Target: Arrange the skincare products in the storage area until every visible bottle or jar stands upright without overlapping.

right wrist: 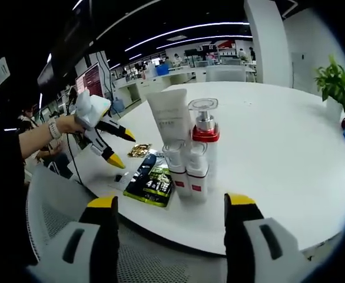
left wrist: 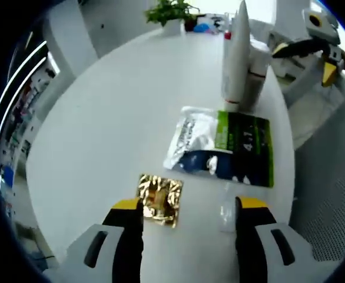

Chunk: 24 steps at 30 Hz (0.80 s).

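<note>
Jaws of the right gripper [right wrist: 169, 203] (spread) face upright bottles [right wrist: 190, 156].

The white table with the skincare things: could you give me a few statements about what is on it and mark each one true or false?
1. The tall white tube stands upright. True.
2. The gold foil sachet is held in the left gripper. False: it lies flat on the white table, the jaws open and empty.
3. The pump bottle has a red collar. True.
4. The green and black packet stands on end. False: it lies flat.
5. The right gripper grips a bottle. False: its jaws are open, short of the bottles.
</note>
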Tool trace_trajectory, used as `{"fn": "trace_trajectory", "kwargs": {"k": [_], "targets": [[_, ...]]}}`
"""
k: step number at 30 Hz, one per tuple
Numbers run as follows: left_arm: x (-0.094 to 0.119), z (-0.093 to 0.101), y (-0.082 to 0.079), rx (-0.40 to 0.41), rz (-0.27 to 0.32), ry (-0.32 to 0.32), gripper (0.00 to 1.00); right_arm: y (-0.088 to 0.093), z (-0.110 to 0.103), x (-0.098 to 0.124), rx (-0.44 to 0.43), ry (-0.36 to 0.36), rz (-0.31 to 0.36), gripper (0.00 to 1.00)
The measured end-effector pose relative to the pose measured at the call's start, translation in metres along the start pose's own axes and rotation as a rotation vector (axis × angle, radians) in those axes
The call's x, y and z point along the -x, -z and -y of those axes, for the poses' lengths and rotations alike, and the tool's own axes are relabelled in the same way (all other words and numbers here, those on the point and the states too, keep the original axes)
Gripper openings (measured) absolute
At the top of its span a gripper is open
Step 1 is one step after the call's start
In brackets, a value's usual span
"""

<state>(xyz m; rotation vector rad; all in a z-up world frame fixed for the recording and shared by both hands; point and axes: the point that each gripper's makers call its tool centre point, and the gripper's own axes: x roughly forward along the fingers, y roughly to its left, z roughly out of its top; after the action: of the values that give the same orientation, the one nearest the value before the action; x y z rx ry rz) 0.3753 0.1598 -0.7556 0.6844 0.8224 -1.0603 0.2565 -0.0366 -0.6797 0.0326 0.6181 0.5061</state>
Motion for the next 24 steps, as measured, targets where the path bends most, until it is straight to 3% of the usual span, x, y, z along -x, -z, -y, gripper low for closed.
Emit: {"fn": "trace_trajectory", "kwargs": {"k": [14, 17, 24], "targets": [[-0.016, -0.018, 0.000, -0.023, -0.028, 0.037, 0.59, -0.003, 0.004, 0.002, -0.039, 0.009, 0.031, 0.78], [-0.019, -0.015, -0.003, 0.008, -0.007, 0.082, 0.59, -0.003, 0.006, 0.002, -0.035, 0.019, 0.027, 0.78], [-0.025, -0.024, 0.002, 0.003, -0.031, 0.086, 0.60, -0.003, 0.007, 0.002, -0.037, 0.027, 0.026, 0.78]]}}
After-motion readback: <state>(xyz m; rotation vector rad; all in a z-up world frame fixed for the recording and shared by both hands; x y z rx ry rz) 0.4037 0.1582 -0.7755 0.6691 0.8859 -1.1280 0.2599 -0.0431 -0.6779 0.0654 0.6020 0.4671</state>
